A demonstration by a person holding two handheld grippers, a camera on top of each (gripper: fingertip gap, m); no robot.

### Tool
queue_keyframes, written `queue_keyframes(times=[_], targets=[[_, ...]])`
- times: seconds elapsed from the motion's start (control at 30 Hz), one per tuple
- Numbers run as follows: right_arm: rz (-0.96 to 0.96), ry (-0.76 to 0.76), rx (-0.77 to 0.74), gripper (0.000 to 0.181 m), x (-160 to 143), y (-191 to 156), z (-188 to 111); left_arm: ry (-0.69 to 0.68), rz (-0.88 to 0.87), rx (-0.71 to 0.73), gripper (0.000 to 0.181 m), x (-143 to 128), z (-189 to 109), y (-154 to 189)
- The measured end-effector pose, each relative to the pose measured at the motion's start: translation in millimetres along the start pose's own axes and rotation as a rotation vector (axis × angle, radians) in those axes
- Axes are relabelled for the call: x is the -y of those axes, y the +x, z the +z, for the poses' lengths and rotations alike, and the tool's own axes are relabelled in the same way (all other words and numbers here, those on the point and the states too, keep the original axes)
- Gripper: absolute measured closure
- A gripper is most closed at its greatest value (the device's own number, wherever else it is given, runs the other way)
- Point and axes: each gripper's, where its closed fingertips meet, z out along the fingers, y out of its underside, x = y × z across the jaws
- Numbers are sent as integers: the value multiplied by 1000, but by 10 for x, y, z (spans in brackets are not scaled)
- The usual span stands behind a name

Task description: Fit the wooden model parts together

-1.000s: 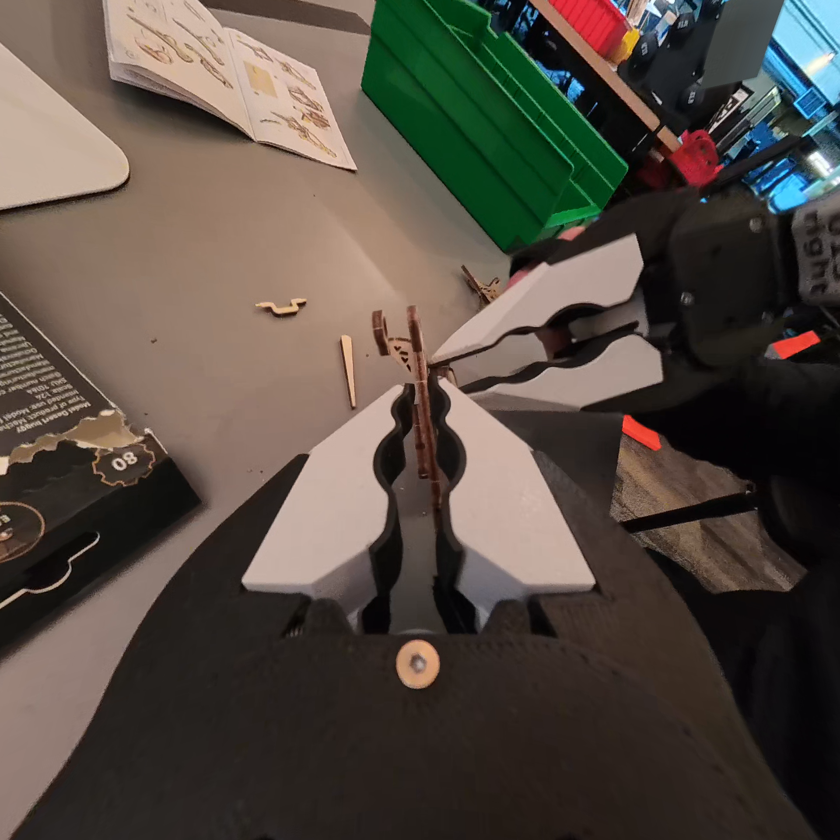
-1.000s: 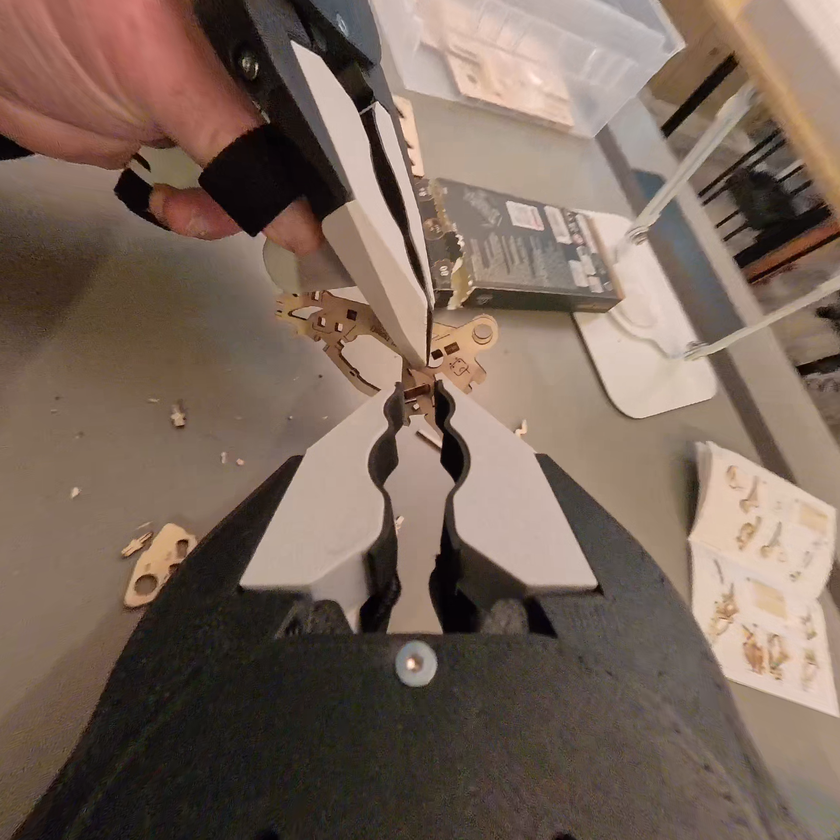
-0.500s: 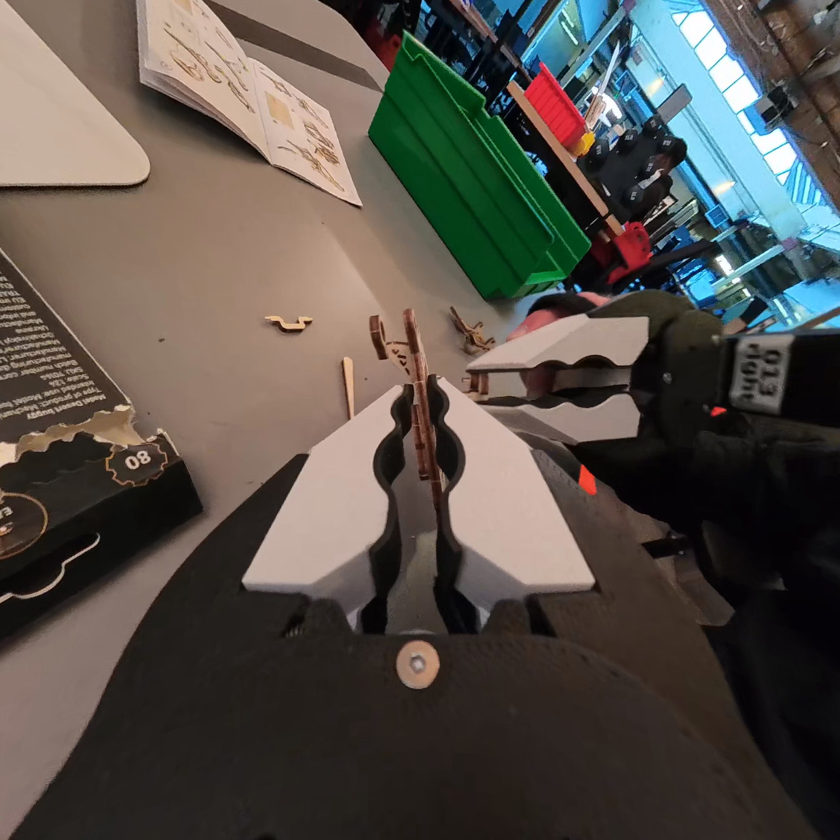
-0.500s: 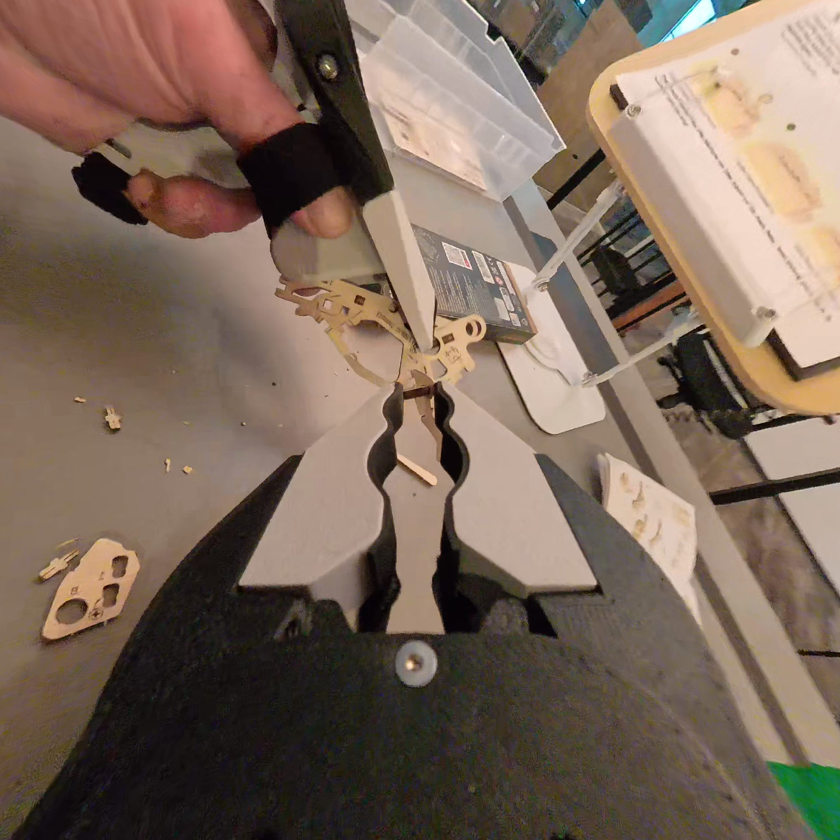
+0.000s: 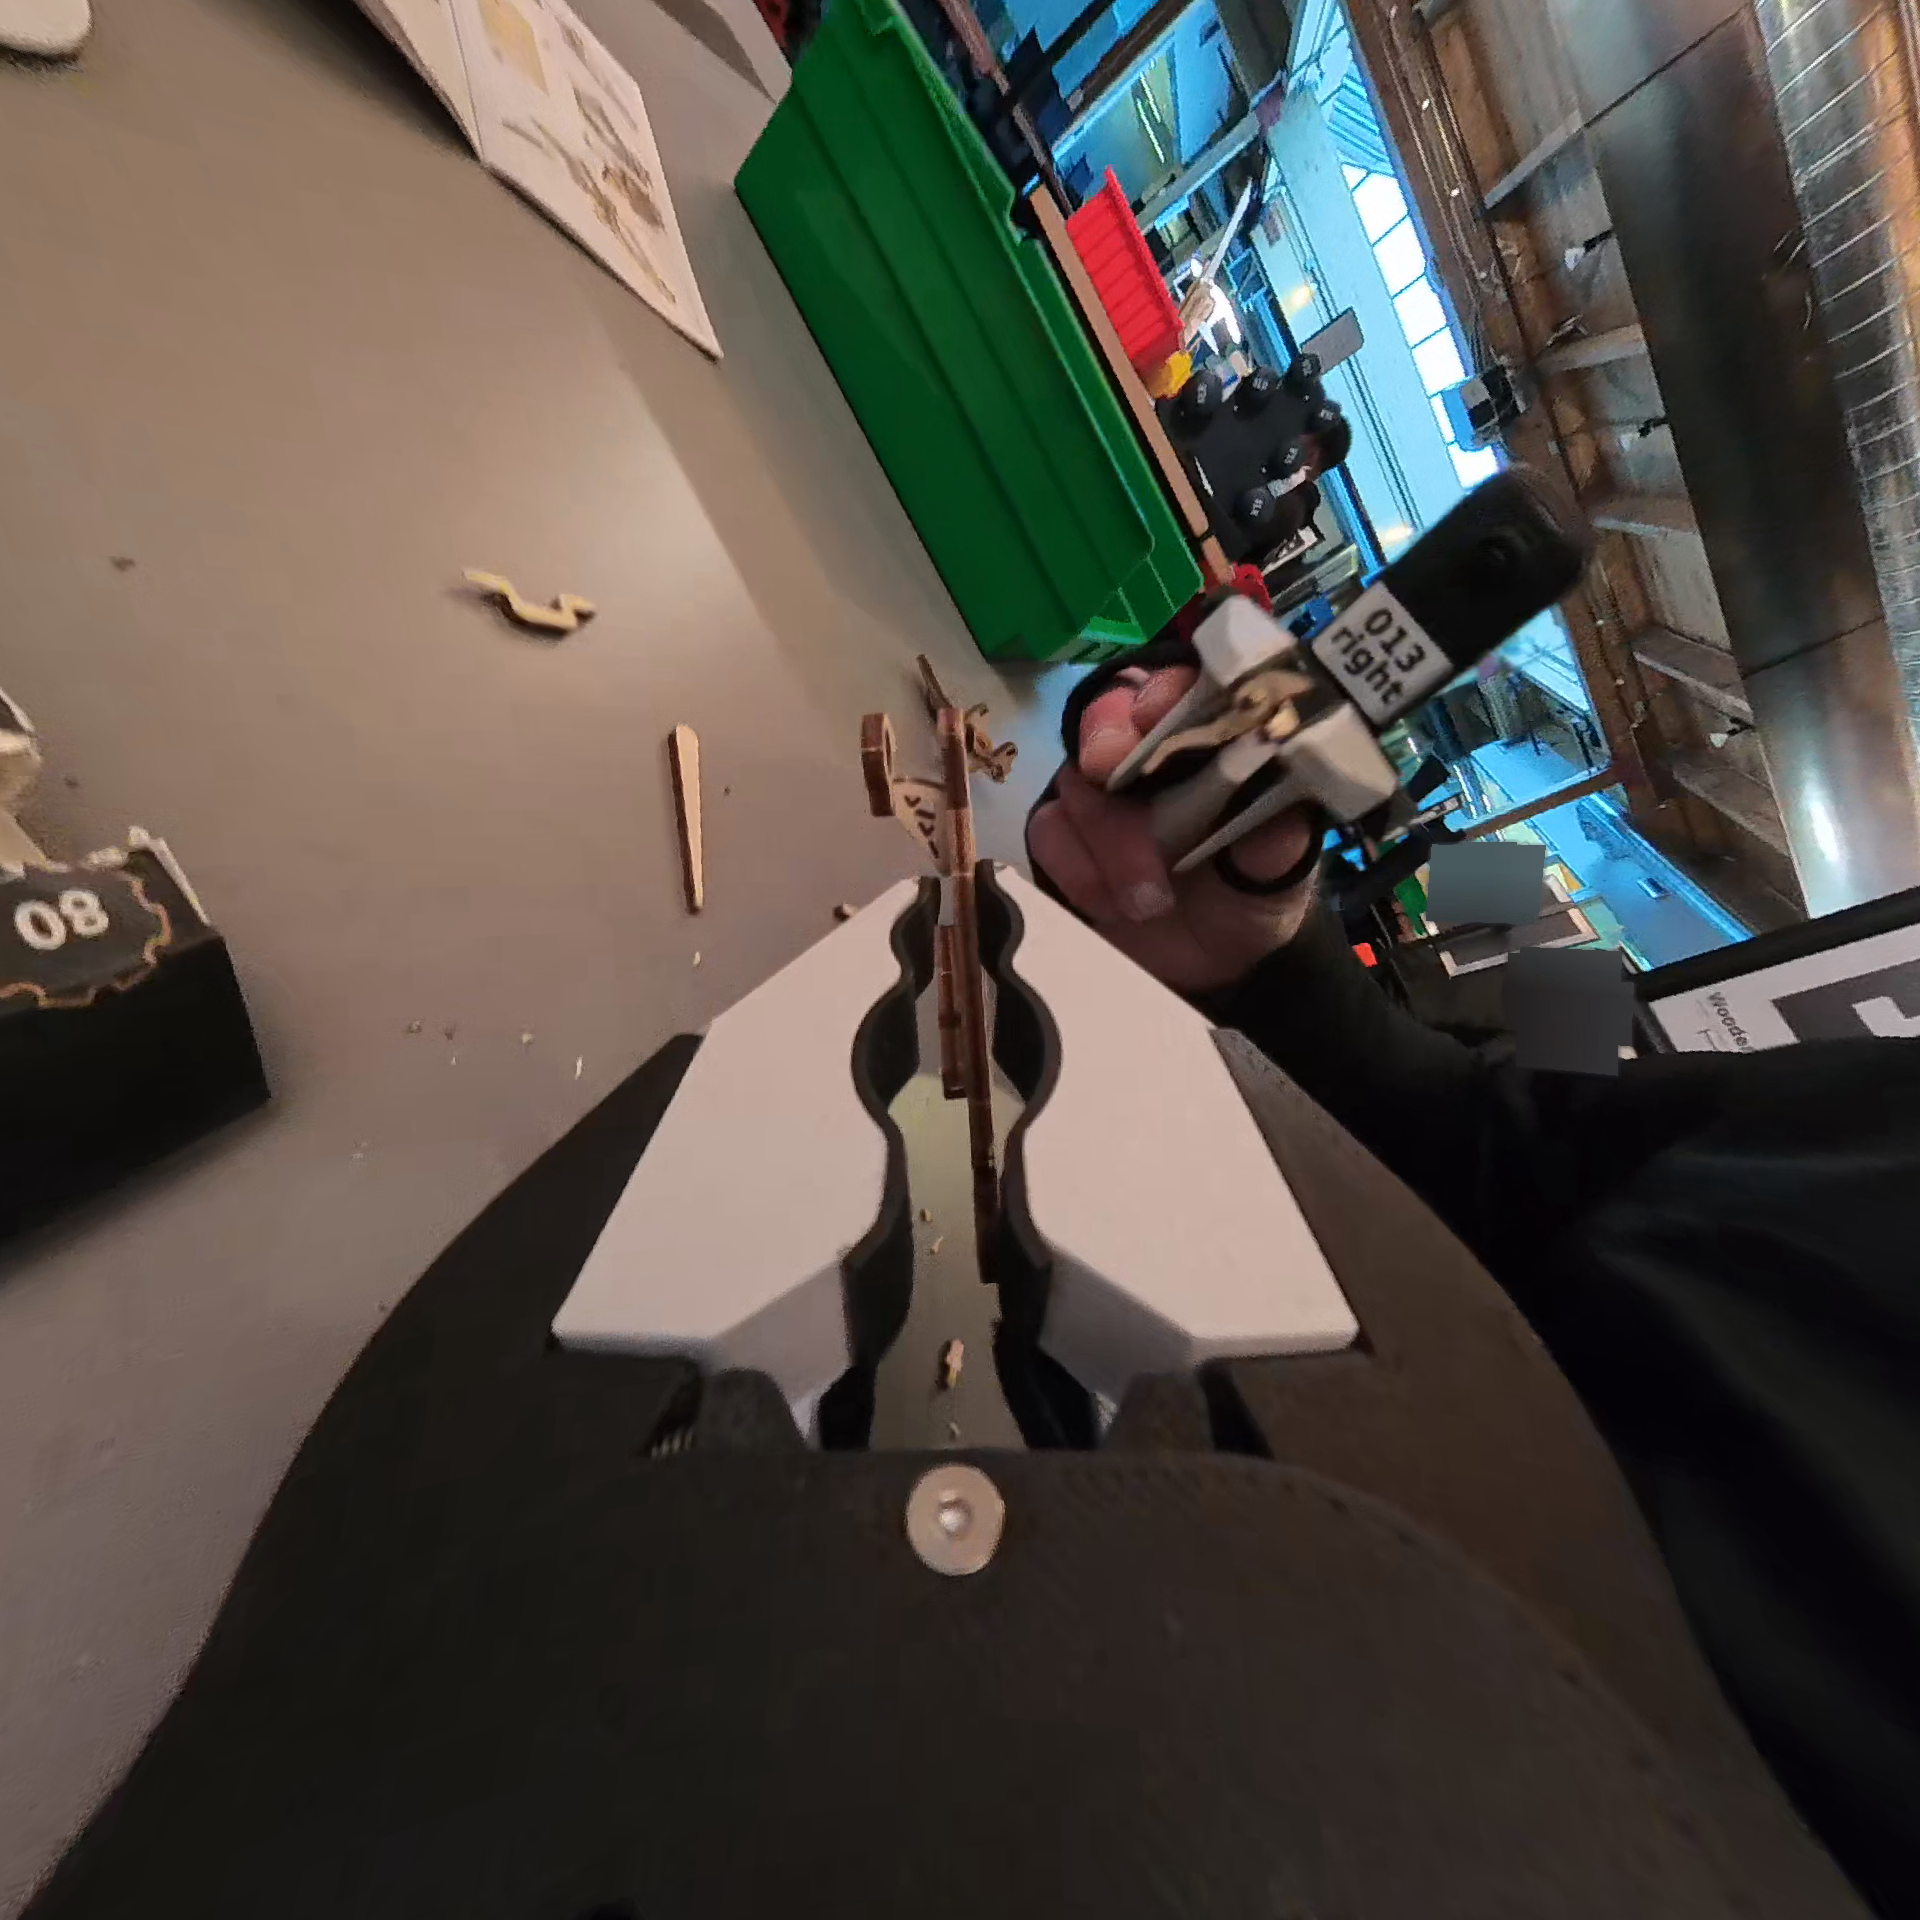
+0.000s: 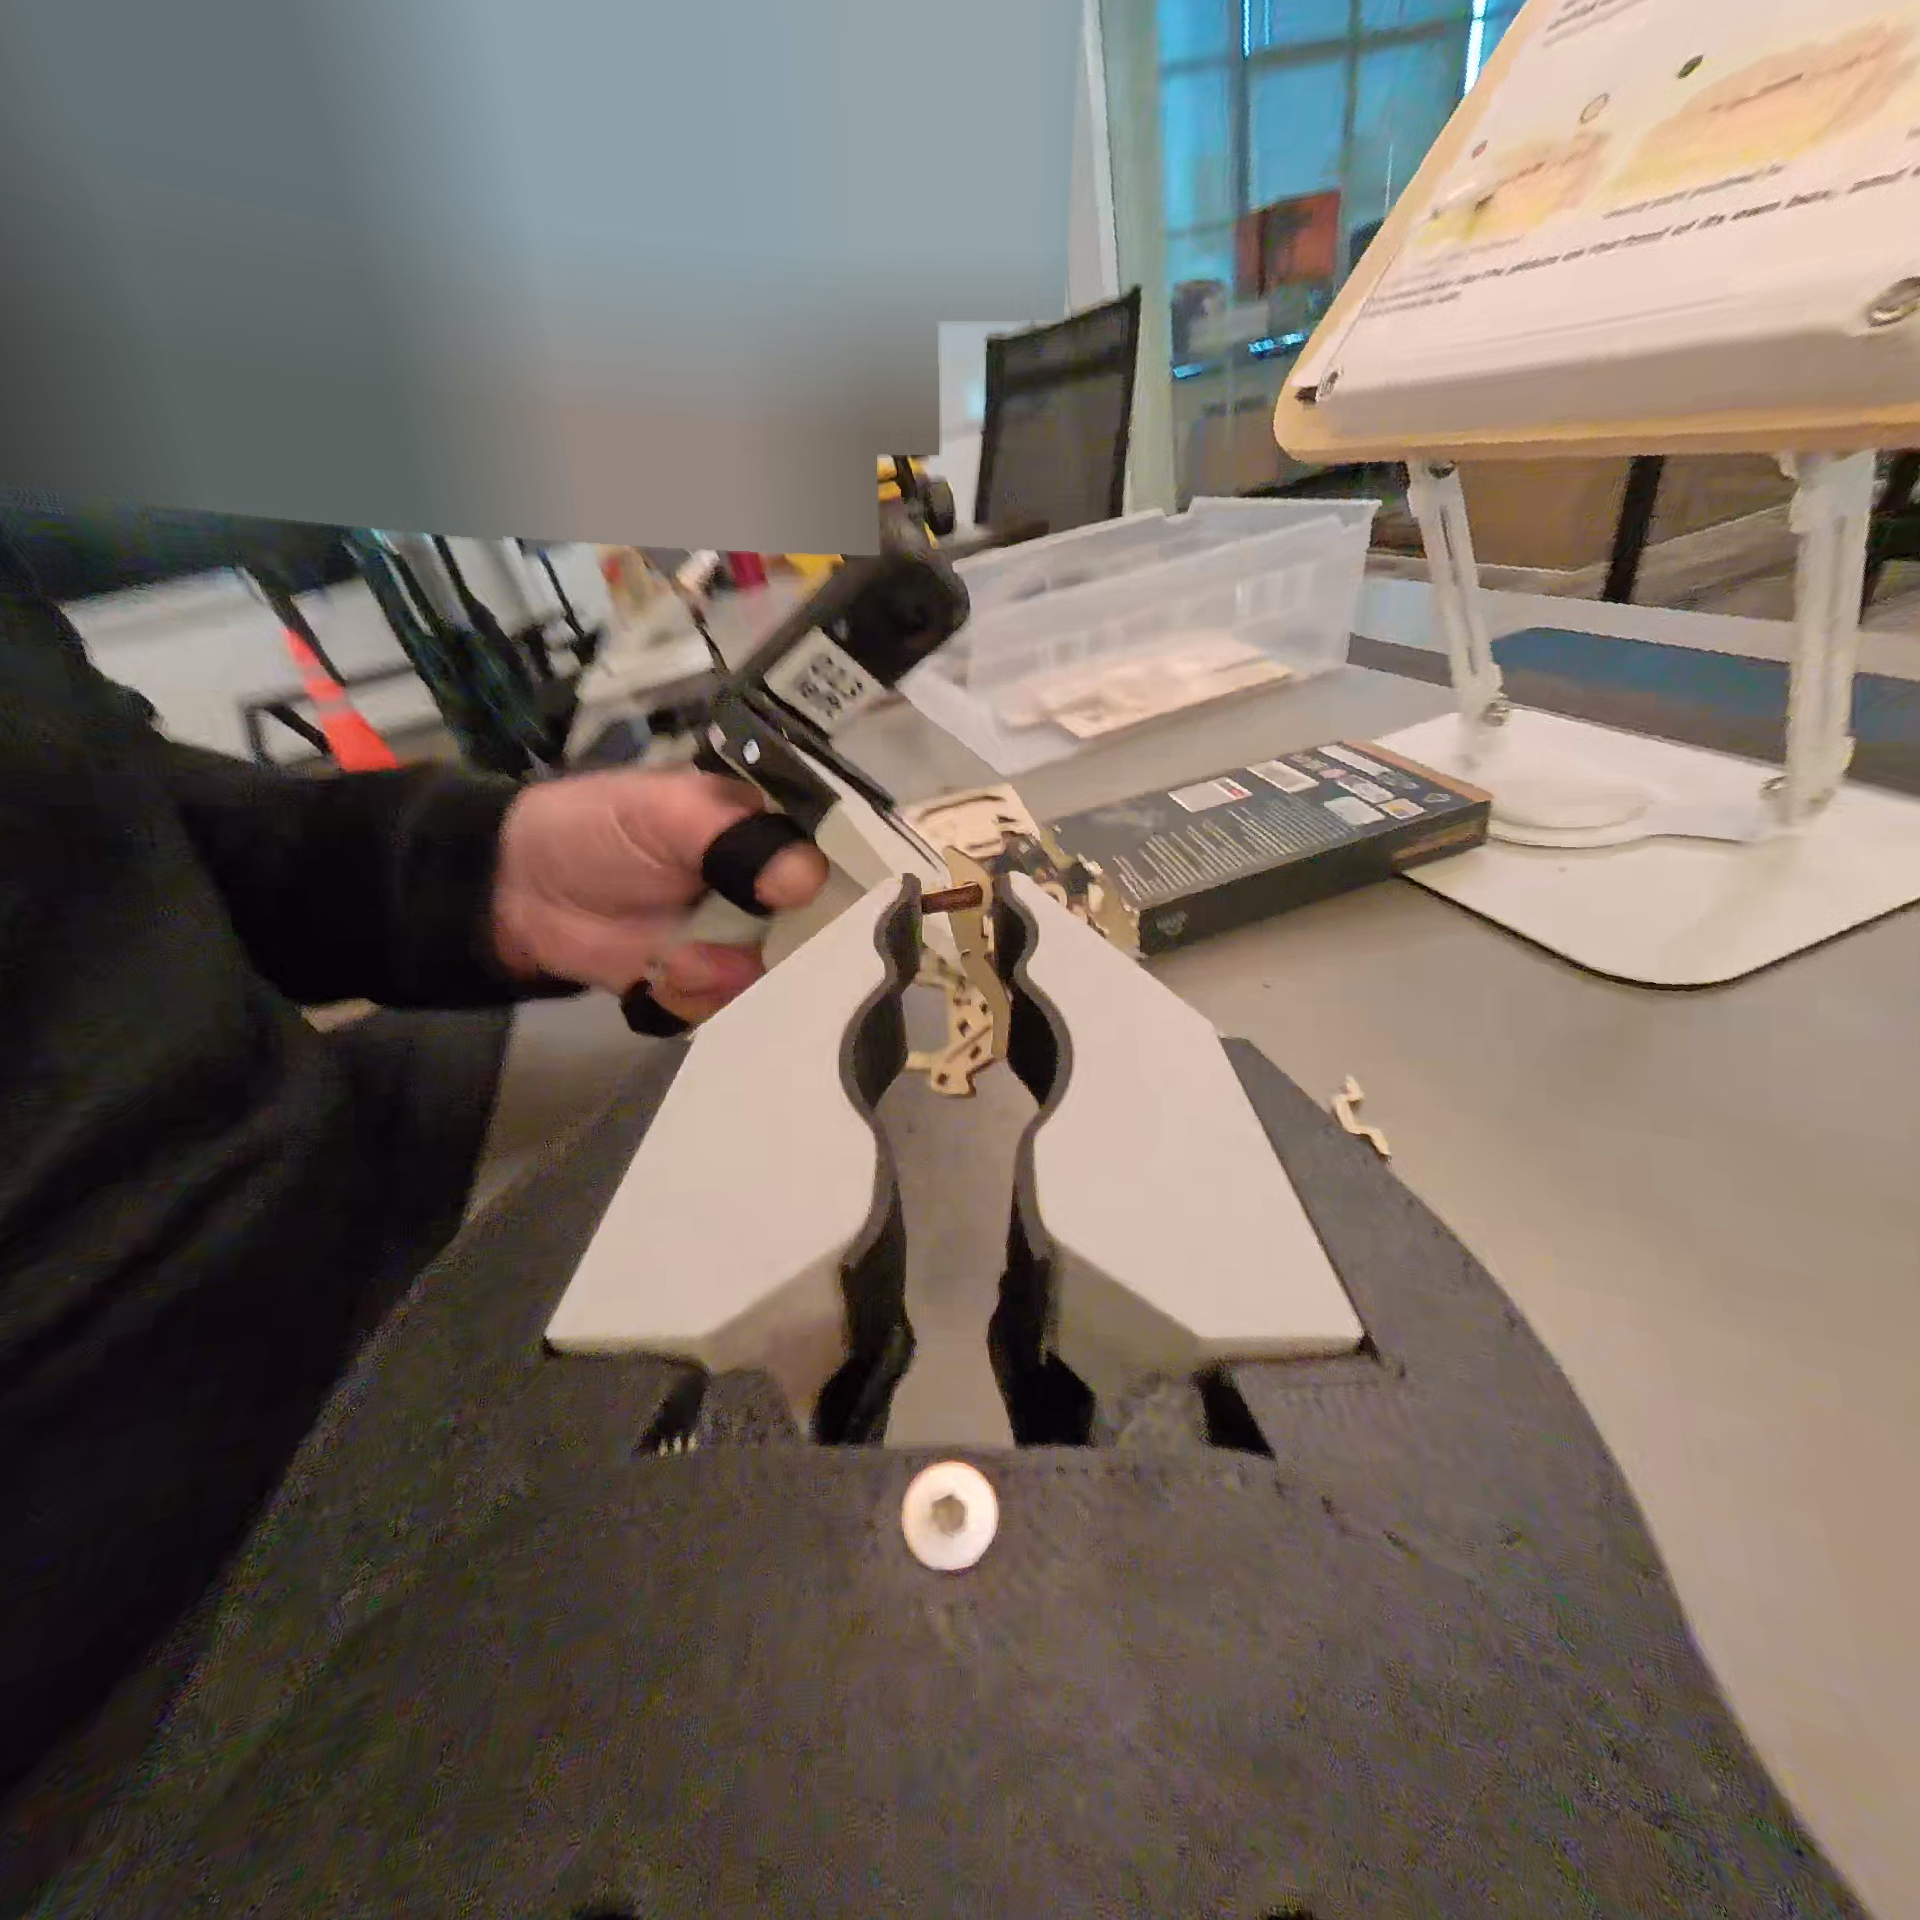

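Since a second ago the right gripper (image 6: 951, 899) has been drawn back from the wooden model (image 5: 958, 935), pinching a small brown peg (image 6: 954, 900), while the model is clamped edge-on in the left gripper (image 5: 956, 894).

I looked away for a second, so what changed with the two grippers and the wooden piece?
The right gripper backed away from the flat wooden piece, off to its right and tilted upward; the tips no longer meet. It still seems to hold a small brown peg. The left gripper stays clamped on the wooden piece, held edge-up.
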Motion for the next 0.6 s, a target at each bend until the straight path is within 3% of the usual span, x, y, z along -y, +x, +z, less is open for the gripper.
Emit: queue_keyframes(times=[0.1, 0.27, 0.33, 0.47, 0.6], targets=[[98, 75, 64, 171, 95, -20, -73, -55, -33, 1, 176, -128, 6, -77], [116, 32, 96, 171, 20, -101, -82, -161, -9, 85, 165, -342, -14, -249], [108, 11, 91, 171, -8, -125, -98, -179, 50, 140, 159, -343, -50, -285], [69, -49, 50, 171, -60, -141, -128, -216, 175, 260, 132, -303, -181, -381], [-23, -143, -27, 171, -135, -144, -159, -176, 255, 327, 131, -190, -412, -380]])
